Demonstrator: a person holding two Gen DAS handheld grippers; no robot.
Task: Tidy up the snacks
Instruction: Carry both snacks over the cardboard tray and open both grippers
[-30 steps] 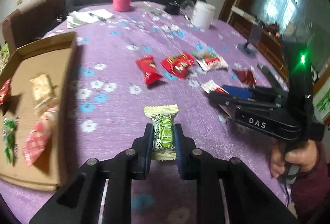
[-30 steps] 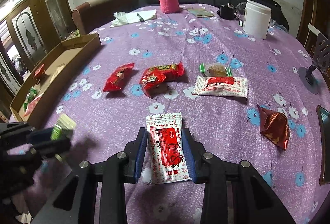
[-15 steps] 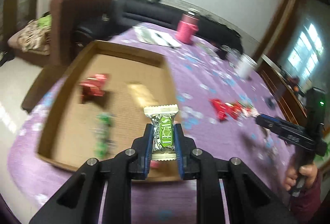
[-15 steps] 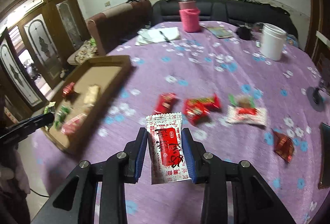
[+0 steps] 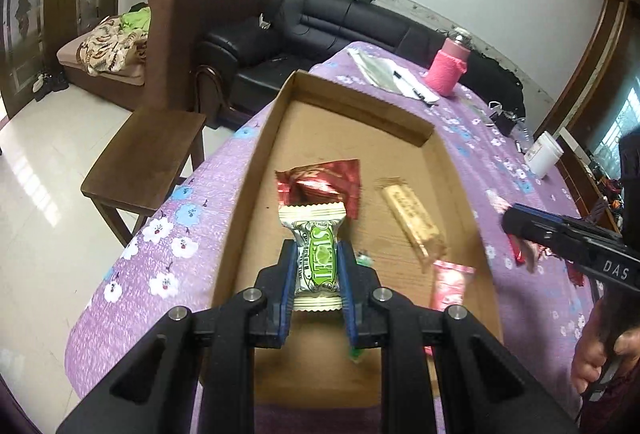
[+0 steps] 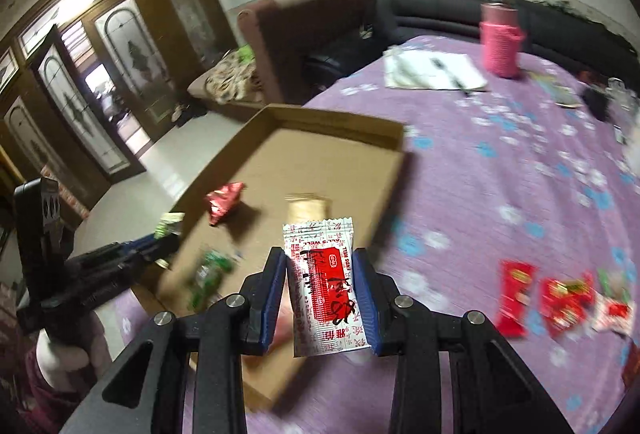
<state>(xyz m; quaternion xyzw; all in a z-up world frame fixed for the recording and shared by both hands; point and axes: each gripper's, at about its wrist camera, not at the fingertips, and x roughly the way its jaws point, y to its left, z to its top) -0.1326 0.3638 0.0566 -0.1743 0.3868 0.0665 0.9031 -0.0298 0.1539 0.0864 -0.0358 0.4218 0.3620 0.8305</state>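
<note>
Left wrist: fingers (image 5: 286, 276) pinch a green candy (image 5: 316, 254); right fingers (image 6: 279, 286) clamp a red-white packet (image 6: 326, 282).

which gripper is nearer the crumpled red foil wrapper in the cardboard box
Left. The left gripper hangs over the box, just short of the red foil wrapper; the right gripper sits back over the box's near edge.

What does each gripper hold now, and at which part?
Left gripper: green snack packet, by its sides. Right gripper: white-red sachet, by its long edges.
</note>
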